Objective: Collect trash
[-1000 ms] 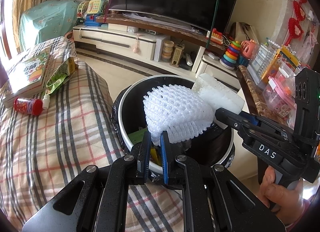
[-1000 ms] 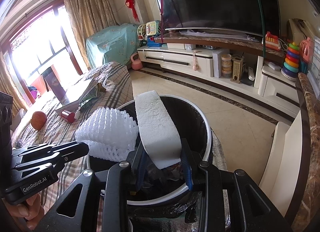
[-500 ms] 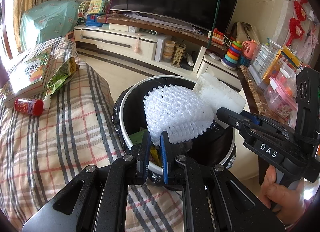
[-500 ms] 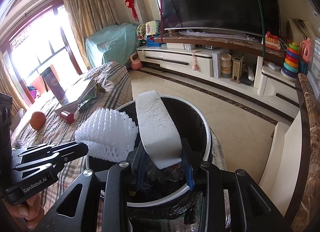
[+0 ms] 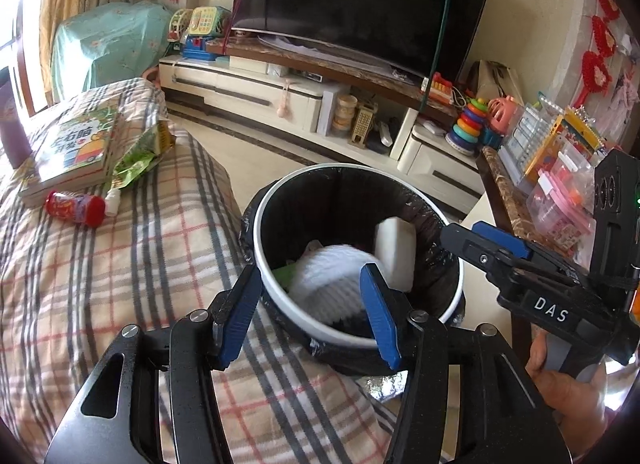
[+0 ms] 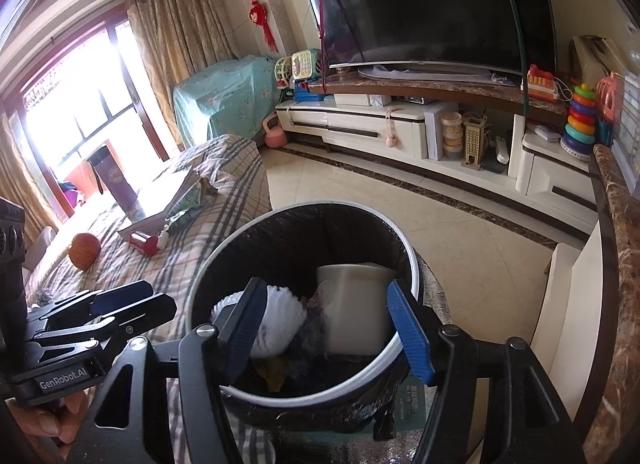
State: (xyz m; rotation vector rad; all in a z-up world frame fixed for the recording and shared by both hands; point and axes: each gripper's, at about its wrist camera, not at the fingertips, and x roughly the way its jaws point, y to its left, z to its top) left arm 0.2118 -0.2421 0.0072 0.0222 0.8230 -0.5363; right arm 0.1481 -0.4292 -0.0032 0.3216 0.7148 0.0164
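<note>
Both tools hung over the trash bin, a round white-rimmed bucket lined with a crinkled black plastic bag. My left gripper had its blue-padded fingers spread wide with nothing between them, straddling the near rim. My right gripper was likewise splayed apart and empty, above the same rim.

Inside the bin lay the white foam net, a soft, ribbed mesh sleeve bunched into a rounded dome, blurred in both views. To its right the white foam block stood tilted against the bin's right inner wall: a rectangular slab, matte with rounded corners. The two pieces touched or nearly so; I could not tell which. Green and yellow scraps showed under them.

Left of the bin sat a plaid blanket, checked in grey, red and cream. On its far part rested a stack of picture books, with a crumpled green snack wrapper against the stack's right edge. A small red cylindrical bottle lay on its side just near the books.
</note>
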